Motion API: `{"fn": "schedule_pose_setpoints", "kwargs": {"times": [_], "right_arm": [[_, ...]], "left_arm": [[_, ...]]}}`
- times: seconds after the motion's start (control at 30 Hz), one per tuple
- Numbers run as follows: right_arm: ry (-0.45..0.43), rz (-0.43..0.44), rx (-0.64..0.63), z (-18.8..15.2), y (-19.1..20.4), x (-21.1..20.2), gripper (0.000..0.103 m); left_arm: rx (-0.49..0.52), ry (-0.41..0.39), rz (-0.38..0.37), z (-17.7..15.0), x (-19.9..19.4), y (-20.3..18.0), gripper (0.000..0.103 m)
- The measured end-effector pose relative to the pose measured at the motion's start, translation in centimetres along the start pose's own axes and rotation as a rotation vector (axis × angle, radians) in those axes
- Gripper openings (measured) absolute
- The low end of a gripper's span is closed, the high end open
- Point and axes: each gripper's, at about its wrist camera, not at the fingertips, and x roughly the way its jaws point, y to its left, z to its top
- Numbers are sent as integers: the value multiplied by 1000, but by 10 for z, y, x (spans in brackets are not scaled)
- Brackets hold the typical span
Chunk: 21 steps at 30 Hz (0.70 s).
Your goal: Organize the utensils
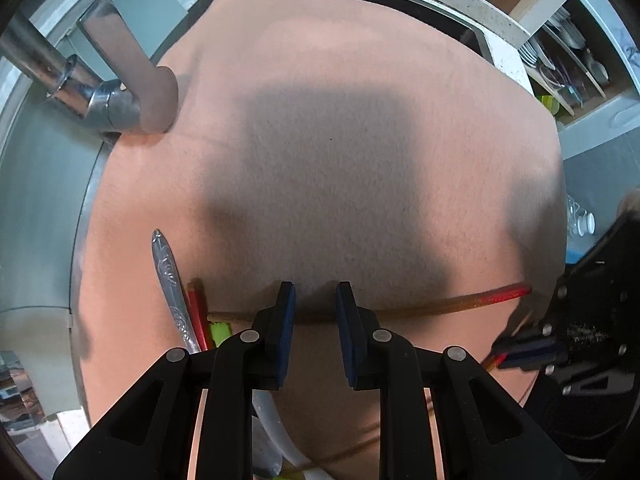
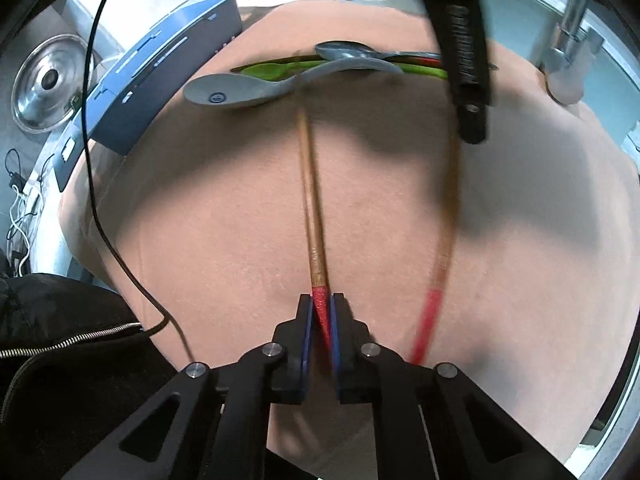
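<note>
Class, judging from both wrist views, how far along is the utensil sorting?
Done: spoons and green utensils lie grouped at the mat's far edge. In hand: the right hand-held gripper is shut on one chopstick's red end. Left: the second chopstick lies loose, crossing between the left hand-held gripper's pads.

Matt felt mat (image 2: 224, 216), wooden chopstick (image 2: 310, 200), glossy metal spoon (image 1: 170, 280)
</note>
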Motion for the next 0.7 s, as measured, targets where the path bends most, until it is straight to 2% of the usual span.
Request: {"fn": "schedule_pose_setpoints", "kwargs": {"times": [0.23,0.33,0.53,0.7], "right_arm": [[15,-31,-9,-9,-14,-6,7],[24,-42,6,-14,-28,-12,6],[44,-56,19,-22,-48,-18,6],[51,-53,27,-23,-52,-20,6]], "left_arm": [[15,-18,-6,1,-14,3,19],[76,-12,15,1,-17,-6,19],[226,53,54,5,-1,-29,19],[242,49,40,21,1,-27,19]]}}
